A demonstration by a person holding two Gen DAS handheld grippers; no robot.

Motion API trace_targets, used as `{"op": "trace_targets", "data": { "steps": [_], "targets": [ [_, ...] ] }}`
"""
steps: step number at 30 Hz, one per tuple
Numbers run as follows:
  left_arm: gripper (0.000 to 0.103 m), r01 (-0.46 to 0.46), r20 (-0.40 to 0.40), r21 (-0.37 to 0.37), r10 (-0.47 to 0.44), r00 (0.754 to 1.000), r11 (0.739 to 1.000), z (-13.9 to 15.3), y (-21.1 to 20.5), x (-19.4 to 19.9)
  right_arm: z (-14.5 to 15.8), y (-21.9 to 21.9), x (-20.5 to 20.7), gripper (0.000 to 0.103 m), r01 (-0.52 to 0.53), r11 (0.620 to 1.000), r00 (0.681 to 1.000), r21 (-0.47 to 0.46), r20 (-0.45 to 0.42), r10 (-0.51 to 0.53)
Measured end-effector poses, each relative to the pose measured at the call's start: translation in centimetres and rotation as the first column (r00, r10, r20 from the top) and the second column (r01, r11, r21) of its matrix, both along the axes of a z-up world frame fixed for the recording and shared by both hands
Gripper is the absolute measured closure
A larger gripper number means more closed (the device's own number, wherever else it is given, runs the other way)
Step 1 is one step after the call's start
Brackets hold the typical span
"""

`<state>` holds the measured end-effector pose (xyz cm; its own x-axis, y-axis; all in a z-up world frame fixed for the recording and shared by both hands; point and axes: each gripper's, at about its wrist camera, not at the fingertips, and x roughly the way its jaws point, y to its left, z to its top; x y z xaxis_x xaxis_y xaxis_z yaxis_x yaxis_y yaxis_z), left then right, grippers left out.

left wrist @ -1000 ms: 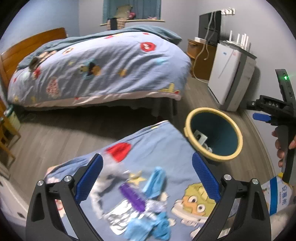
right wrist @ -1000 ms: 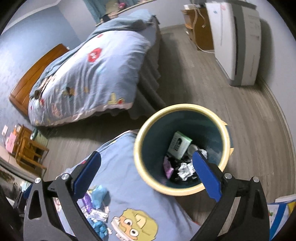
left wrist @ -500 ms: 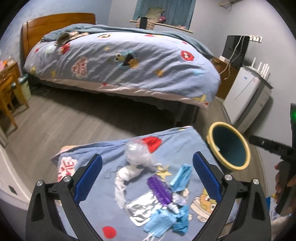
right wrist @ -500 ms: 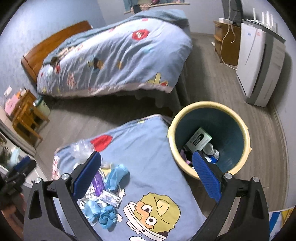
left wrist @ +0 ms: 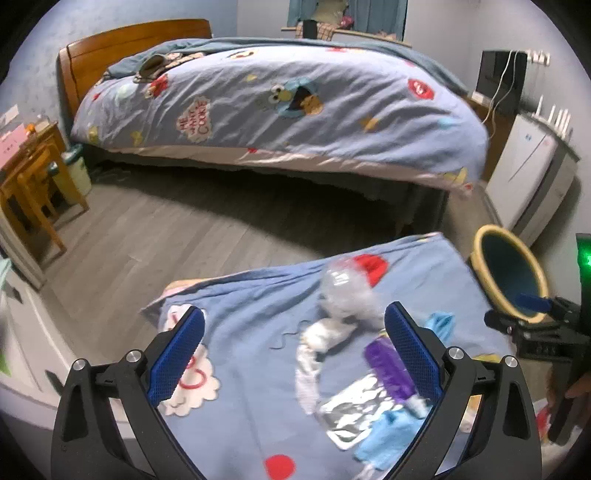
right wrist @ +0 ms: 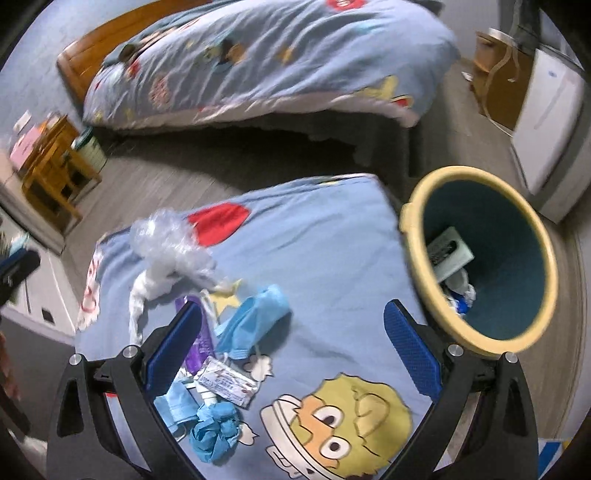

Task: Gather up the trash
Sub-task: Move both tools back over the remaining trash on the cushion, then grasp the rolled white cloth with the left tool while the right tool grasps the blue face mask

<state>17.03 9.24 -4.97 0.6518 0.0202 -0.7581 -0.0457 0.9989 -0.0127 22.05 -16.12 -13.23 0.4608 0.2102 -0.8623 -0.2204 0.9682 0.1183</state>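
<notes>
Trash (right wrist: 207, 325) litters one blue cloth (right wrist: 314, 266) beside one bin (right wrist: 476, 334).

Bed (left wrist: 280, 110) with blue cartoon-print duvet (left wrist: 332, 122) fills the back of the room, wooden headboard (left wrist: 122, 48) at its left end. Grey wood floor (left wrist: 166, 229) in front of it. Small wooden desk (left wrist: 26, 173) at far left, a pale lidded container (left wrist: 75, 170) just beside it. White appliance (left wrist: 532, 173) against the right wall, wooden cabinet (right wrist: 498, 85) behind it with white cables (left wrist: 498, 88) hanging down. Curtained window (left wrist: 347, 16) above the bed.
</notes>
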Motion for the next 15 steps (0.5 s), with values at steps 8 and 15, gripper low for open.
{"op": "trace_targets", "data": {
  "steps": [8,15],
  "targets": [
    [0.006,-0.019,-0.073,0.040,0.022,0.997,0.999,-2.9,0.8,1.8,-4.0,1.2,1.2,0.006,0.012,1.000,0.997,-0.003,-0.073,-0.012],
    [0.006,0.015,-0.186,0.067,-0.002,0.983,0.998,-7.2,0.3,3.4,-5.7,0.8,2.1,0.006,0.062,0.998,0.990,0.029,-0.129,-0.058]
  ]
}}
